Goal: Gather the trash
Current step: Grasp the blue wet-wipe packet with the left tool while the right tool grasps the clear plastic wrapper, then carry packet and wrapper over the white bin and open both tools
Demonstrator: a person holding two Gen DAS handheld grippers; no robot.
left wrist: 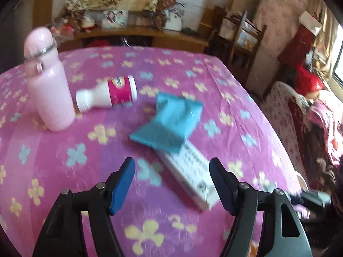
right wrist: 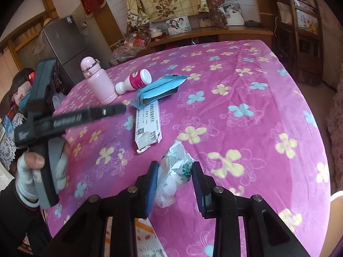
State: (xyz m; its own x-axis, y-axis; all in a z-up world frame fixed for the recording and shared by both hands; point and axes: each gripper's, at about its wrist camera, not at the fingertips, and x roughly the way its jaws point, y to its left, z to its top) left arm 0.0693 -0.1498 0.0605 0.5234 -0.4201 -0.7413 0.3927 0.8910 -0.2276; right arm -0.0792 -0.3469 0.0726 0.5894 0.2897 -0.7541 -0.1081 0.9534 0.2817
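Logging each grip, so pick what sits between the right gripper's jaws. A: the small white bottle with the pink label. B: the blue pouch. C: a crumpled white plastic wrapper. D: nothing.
C: in the right wrist view the crumpled white plastic wrapper sits between the jaws of the right gripper, while the small bottle and blue pouch lie farther off on the tablecloth.

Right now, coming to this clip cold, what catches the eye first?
The bright pink flowered tablecloth fills both views. In the right wrist view the right gripper has its blue pads around a crumpled white plastic wrapper. Farther back stands an upright pale pink flask, a small white bottle lying tipped beside it, then a blue packet overlapping a torn white medicine box; the left gripper hovers open over that box.
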